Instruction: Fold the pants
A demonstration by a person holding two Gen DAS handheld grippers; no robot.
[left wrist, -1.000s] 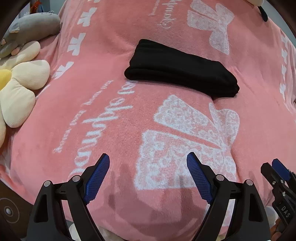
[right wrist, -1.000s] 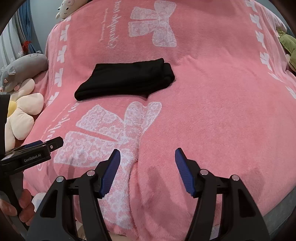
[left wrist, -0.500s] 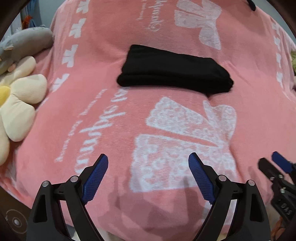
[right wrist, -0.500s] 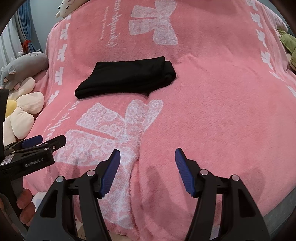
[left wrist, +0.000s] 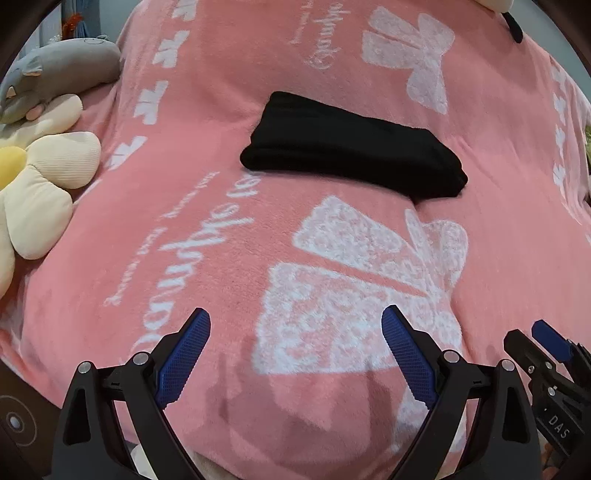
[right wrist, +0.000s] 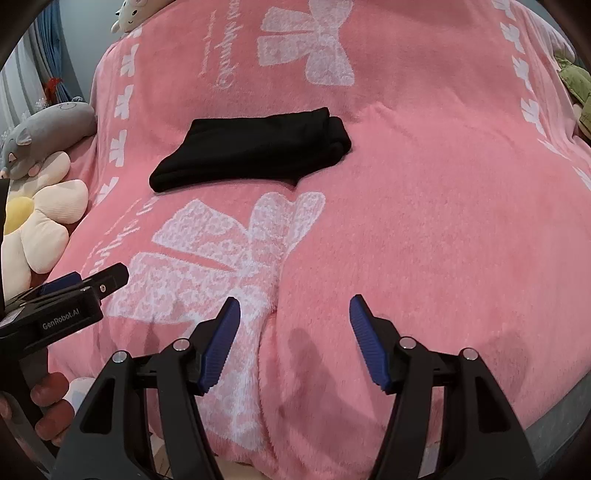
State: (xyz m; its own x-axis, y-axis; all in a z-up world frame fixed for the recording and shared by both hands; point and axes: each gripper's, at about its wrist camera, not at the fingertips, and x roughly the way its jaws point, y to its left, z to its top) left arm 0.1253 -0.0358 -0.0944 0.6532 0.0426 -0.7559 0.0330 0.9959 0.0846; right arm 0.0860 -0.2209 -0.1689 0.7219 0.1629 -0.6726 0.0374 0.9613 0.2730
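The black pants (left wrist: 351, 147) lie folded into a thick long bundle on the pink blanket (left wrist: 221, 240), in the middle of the bed. They also show in the right wrist view (right wrist: 255, 147). My left gripper (left wrist: 295, 332) is open and empty, well short of the pants, over the near edge of the bed. My right gripper (right wrist: 293, 317) is open and empty too, near the same edge. The right gripper shows at the left view's lower right (left wrist: 546, 350), and the left gripper shows at the right view's lower left (right wrist: 74, 291).
A cream flower cushion (left wrist: 40, 184) and a grey plush (left wrist: 55, 81) lie at the bed's left side. A green plush (right wrist: 576, 85) sits at the right edge, a white plush (right wrist: 129, 14) at the far end. The blanket has white bow patterns.
The left view swung a little left and back right; the pants stay where they lie. Both grippers stay open and near the bed's front edge.
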